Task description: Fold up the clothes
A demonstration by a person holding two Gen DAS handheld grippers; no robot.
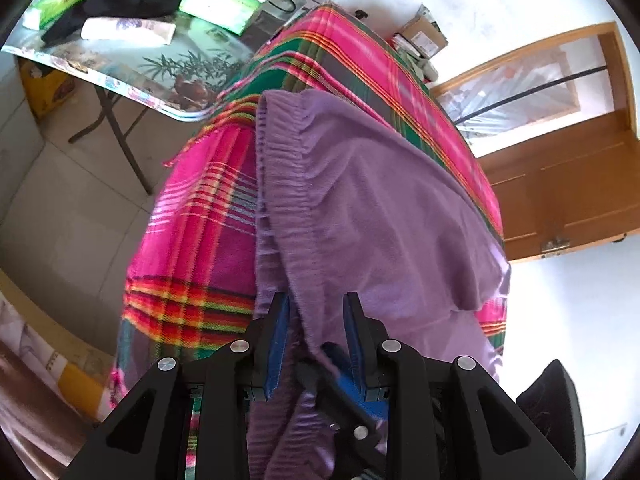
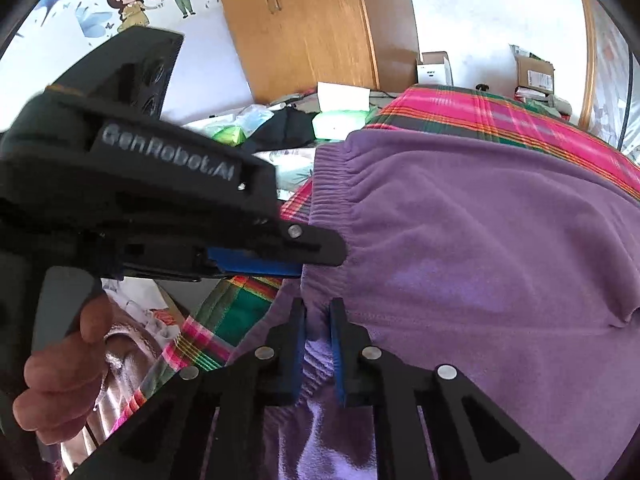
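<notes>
ok so nearest the cams both grippers are pinching the same thing: the purple fleece garment [image 1: 372, 200], prob sweatpants judging by the gathered elastic waistband [image 1: 288, 184]. The left gripper [image 1: 316, 312] is sitting w/ its blue pads [image 1: 280, 344] fairly wide apart and a fold of the near edge bunched between them, so it looks like it's gripping cloth but it's not a tight pinch from this angle. The right gripper [image 2: 318, 320] is closing much narrower on a bunched bit of purple at the near hem, jaws almost together w/ fabric in the gap. In the right view the left gripper is also showing up as a big black body coming in from the left, its tip touching the waistband [image 2: 340, 200]. Handling-wise imo this stuff is soft, floppy, light, slightly grippy fleece, zero stiffness, so it's going to sag wherever it isn't held. Best holds are prob the ribbed waistband corners since the elastic is giving a thicker bite than the thin body. The garment is lying draped over a pink/green plaid blanket [image 1: 192, 240] covering a raised bed-ish surface, w/ the near part hanging off the near edge. Farther left there's a folding table [image 1: 132, 68] w/ green packets and dark cloth on it, a wooden door [image 1: 560, 184] on the right, a wardrobe [image 2: 304, 28] and cartoon wall stickers at the far wall.
</notes>
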